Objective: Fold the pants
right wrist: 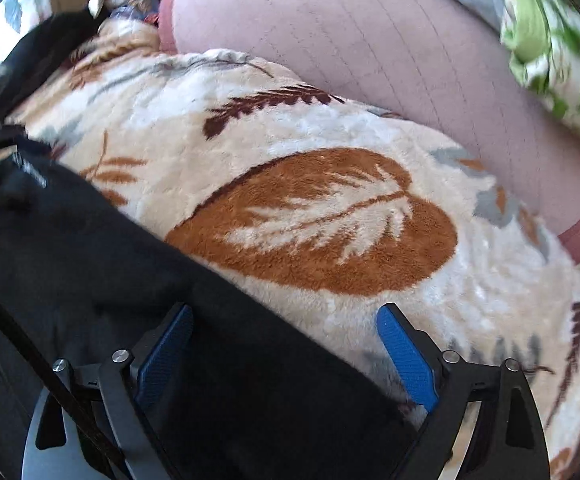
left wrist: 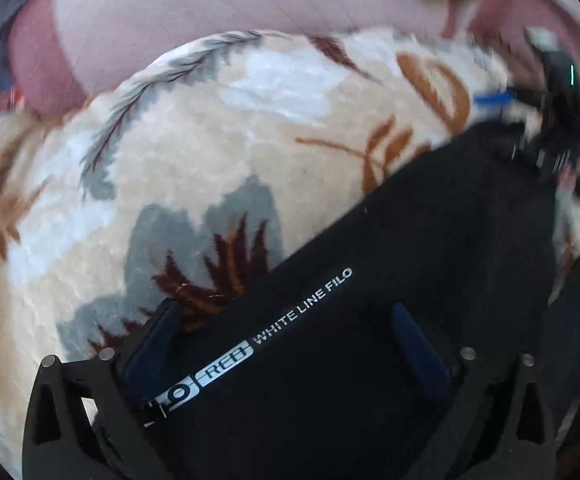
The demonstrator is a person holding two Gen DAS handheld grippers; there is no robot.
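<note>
1. Here black pants [left wrist: 430,240] lie on a leaf-print blanket [left wrist: 210,140], long axis running lower left to upper right.
2. Left gripper [left wrist: 286,344] jaws wide, straddling the pants edge, nothing pinched.
3. Right gripper [right wrist: 286,344] jaws wide, pants edge between them.

left tongs [left wrist: 286,344]: black frame, dark-blue pads, silver pins | right tongs [right wrist: 286,344]: black frame, bright-blue ribbed pads
</note>
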